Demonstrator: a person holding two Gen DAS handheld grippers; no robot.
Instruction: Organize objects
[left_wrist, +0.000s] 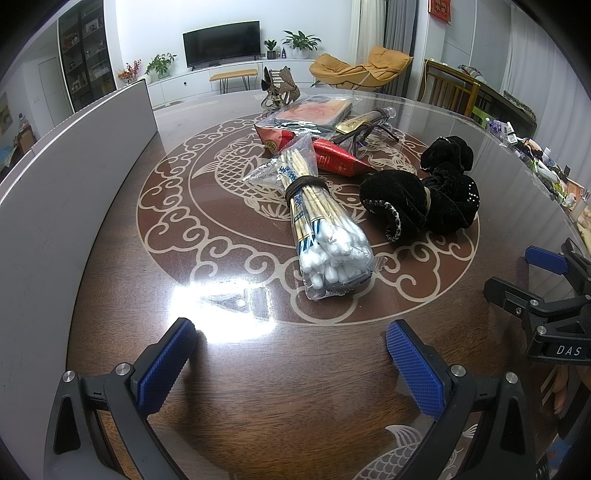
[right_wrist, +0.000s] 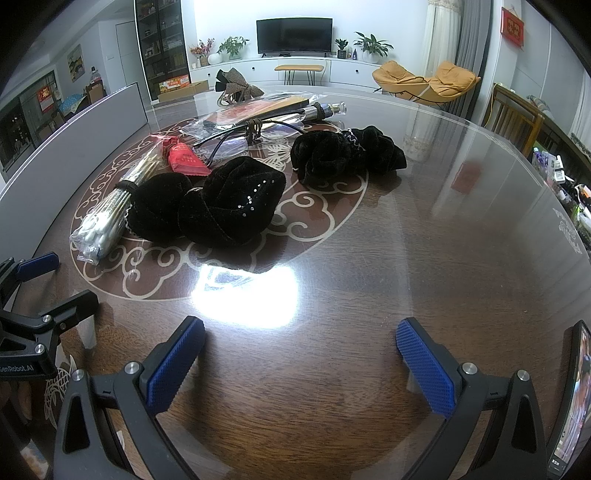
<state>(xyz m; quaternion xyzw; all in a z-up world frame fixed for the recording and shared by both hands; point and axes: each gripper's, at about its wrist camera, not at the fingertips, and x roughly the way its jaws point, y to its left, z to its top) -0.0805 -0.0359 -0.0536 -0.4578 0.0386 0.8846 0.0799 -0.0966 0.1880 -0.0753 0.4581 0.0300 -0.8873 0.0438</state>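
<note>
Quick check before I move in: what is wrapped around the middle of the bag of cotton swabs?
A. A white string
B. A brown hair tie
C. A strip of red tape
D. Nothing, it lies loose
B. In the left wrist view a dark brown hair tie cinches the bag of cotton swabs around the sticks, above the white tips.

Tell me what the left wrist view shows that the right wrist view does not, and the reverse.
Only the left wrist view: the left gripper seen between its own open fingers, and blue print on the swab bag.

Only the right wrist view: a phone at the right edge, and the right gripper from behind.

Both: the table, black scrunchies, red packet, television.
</note>
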